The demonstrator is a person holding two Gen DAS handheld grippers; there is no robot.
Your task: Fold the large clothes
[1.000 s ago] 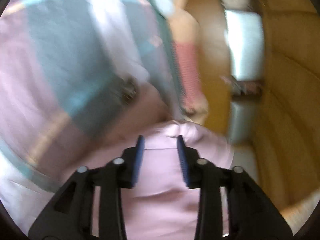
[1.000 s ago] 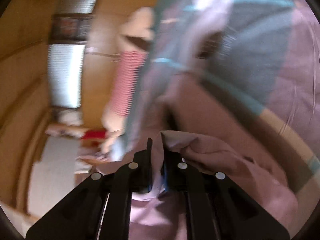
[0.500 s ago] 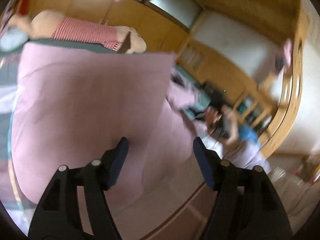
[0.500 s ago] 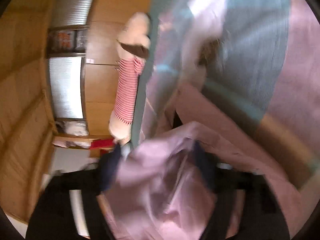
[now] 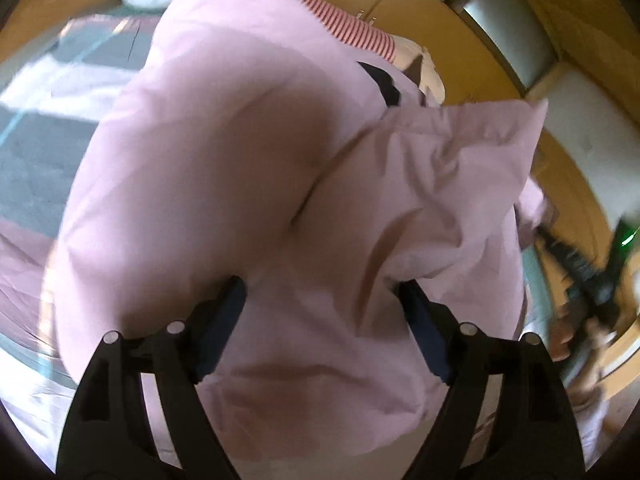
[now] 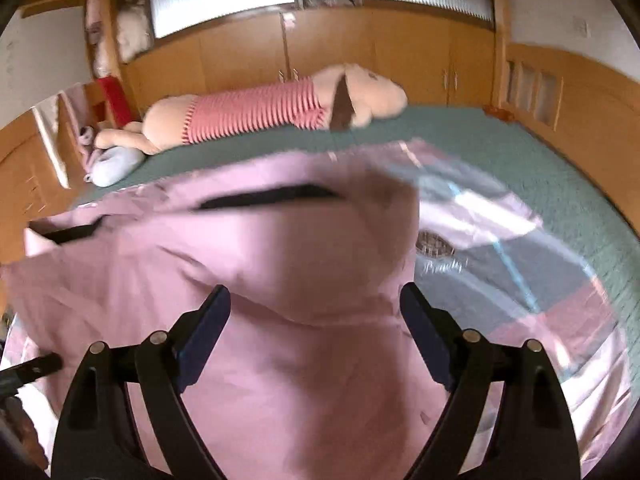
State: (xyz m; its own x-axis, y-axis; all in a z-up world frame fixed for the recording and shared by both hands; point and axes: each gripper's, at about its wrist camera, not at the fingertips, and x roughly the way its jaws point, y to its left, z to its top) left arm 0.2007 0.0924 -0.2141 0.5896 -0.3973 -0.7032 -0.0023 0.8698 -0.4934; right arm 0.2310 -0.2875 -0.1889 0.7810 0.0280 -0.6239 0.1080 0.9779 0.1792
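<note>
I have both grippers hanging over the bed (image 6: 520,152), each angled down at the pink garment (image 6: 280,264). My left gripper (image 5: 320,312) has just been opening: its jaws now stand wide apart, and the pink cloth lies below and beyond them, with neither pad pressing on it. My right gripper (image 6: 314,320) is also spread wide with nothing clamped between the pads; its jaws opened earlier in the last second. The garment lies in a loose heap on the near part of the bed, on a grey and pink cover (image 6: 520,256) with pale blue lines, one folded corner sticking up in the left view. At the far side of the green bedspread I see a long plush toy (image 6: 276,112) in a red striped top, lying before the wooden cupboards (image 6: 360,52). At the right edge of my left view the other gripper is only a dark blur.
</note>
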